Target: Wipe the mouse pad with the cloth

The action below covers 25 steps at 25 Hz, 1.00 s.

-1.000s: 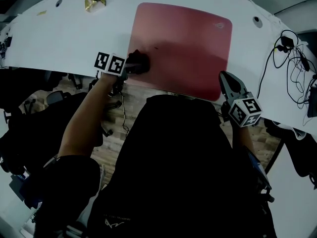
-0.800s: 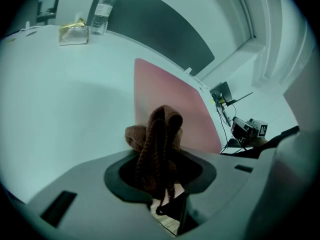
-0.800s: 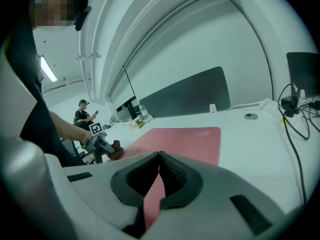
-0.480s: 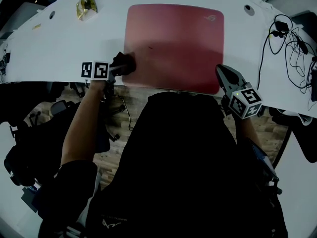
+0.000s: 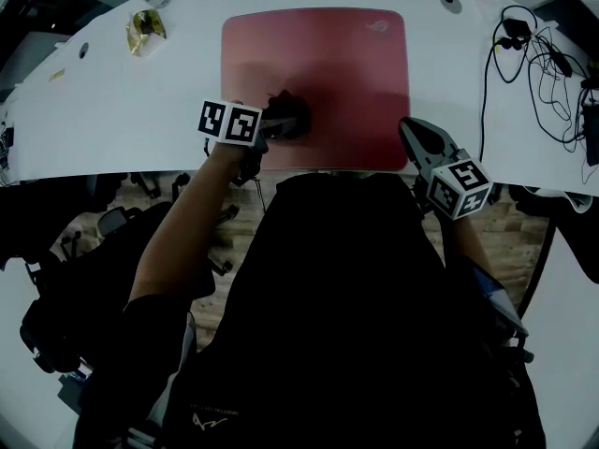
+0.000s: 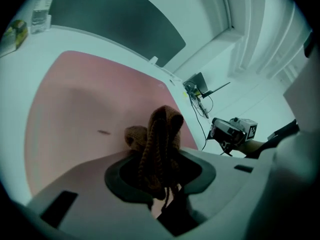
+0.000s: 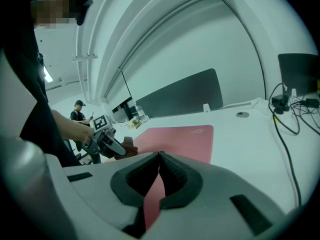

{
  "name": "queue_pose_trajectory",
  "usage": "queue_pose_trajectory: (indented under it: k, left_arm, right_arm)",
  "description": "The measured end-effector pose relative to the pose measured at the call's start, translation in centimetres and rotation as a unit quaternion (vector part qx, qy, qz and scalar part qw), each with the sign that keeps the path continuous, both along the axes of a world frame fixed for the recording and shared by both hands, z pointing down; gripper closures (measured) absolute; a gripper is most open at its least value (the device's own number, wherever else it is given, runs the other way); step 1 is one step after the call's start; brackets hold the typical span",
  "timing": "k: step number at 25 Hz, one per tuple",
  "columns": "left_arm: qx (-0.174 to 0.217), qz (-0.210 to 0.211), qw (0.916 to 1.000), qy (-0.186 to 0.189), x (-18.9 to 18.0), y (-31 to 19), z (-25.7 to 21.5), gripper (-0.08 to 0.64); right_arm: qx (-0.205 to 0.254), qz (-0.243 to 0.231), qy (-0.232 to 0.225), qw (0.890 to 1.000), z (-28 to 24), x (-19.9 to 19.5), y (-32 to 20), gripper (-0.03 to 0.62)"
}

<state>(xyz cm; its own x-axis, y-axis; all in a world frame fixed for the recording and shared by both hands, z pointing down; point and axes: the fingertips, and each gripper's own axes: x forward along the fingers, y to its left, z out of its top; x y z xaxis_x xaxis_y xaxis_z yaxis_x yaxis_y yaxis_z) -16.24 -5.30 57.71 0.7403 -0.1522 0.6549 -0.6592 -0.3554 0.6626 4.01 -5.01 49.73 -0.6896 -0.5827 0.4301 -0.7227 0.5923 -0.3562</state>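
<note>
Left gripper (image 5: 277, 123), arm outstretched, clamps the cloth (image 6: 161, 130) — right gripper (image 5: 413, 129) closed, empty.

White table (image 5: 140, 101) bears red mouse pad (image 5: 346, 64), cables (image 5: 538, 54), yellow packet (image 5: 142, 32).

No legible text anywhere, small logo (image 5: 379, 24) on mouse pad (image 5: 328, 73) corner, unreadable

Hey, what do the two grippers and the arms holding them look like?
Both the left gripper and right gripper have pale grey shells with dark ribbed jaw pads. Each carries a white cube printed with black square markers. The person wears a dark top.
</note>
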Motion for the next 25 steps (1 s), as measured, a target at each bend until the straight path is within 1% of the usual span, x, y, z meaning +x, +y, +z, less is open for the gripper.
queue_pose_trajectory:
  k: [3,7,11,16,20,23,25]
  left_arm:
    - [0.005,0.024,0.9996,0.017,3.7,-1.1,-0.1,0.423]
    - [0.002,0.06,0.9977,0.031,8.2,-1.8,0.2,0.423]
    - [-0.005,0.076,0.9962,0.043,11.9,-3.0,0.5,0.423]
    - [0.001,0.1,0.9935,0.055,17.4,-4.2,0.3,0.423]
    - [0.005,0.104,0.9919,0.072,21.7,-5.4,0.1,0.423]
    - [0.001,0.104,0.9918,0.074,23.4,-5.8,0.3,0.423]
    - [-0.007,0.099,0.9928,0.067,23.8,-5.9,0.8,0.423]
  right_arm:
    - [0.001,0.012,0.001,1.0,0.0,0.2,0.3,0.566]
    - [0.0,0.028,0.004,1.0,0.2,1.0,0.9,0.566]
    - [0.003,0.048,0.002,0.999,0.0,2.0,1.0,0.566]
    - [-0.004,0.084,-0.008,0.996,0.0,3.9,1.7,0.566]
    - [-0.008,0.099,-0.009,0.995,0.1,4.9,1.9,0.566]
    - [-0.02,0.101,-0.012,0.995,0.8,4.8,2.3,0.566]
    - [-0.024,0.097,-0.011,0.995,1.0,4.6,2.2,0.566]
